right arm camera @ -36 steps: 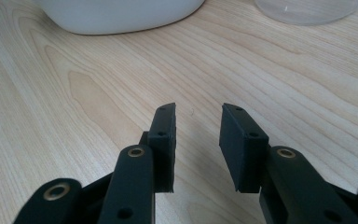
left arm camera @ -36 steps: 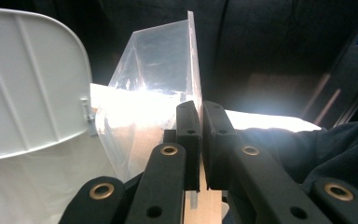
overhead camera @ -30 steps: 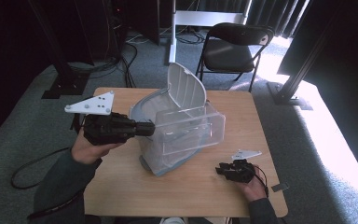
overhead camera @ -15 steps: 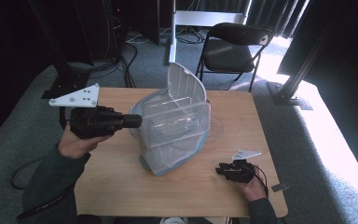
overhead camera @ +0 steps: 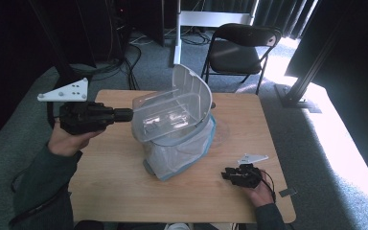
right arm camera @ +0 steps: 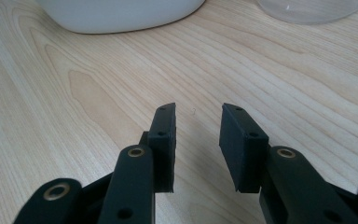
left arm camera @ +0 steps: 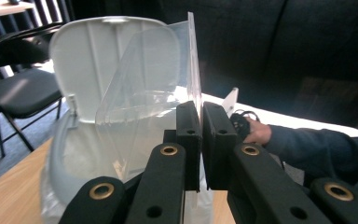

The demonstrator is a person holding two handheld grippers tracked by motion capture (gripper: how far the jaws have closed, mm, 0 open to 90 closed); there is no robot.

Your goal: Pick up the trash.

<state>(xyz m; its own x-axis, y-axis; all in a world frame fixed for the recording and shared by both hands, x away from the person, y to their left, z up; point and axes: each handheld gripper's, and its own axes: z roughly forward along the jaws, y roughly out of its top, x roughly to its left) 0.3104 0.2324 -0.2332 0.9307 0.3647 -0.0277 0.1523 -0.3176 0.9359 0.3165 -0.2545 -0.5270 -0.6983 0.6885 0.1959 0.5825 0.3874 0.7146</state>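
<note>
A wooden table [overhead camera: 124, 196] seen from above, with a person's arms coming in from the 6 o'clock edge. Near the table's middle stands a grey bin [overhead camera: 177, 153] lined with a thin plastic bag, its white lid [overhead camera: 194, 88] hinged upright at the bin's 12 o'clock side. Over the bin's mouth sits a clear plastic tray [overhead camera: 165, 115], tilted, with one edge reaching out toward 9 o'clock.

The left gripper [overhead camera: 124, 114], at 9 o'clock from the bin, points level toward 3 o'clock and pinches that edge. In the left gripper view its two black pads are pressed together on the tray's thin clear wall [left arm camera: 193, 70], which rises straight up between them, with the white lid behind it at 11 o'clock.

The right gripper [overhead camera: 227, 175] rests low at the table's 5 o'clock corner, well apart from the bin. In the right gripper view its jaws stand partly open with a clear gap, nothing between them, bare wood beneath.

A black folding chair [overhead camera: 242, 48] stands beyond the table at 1 o'clock.
</note>
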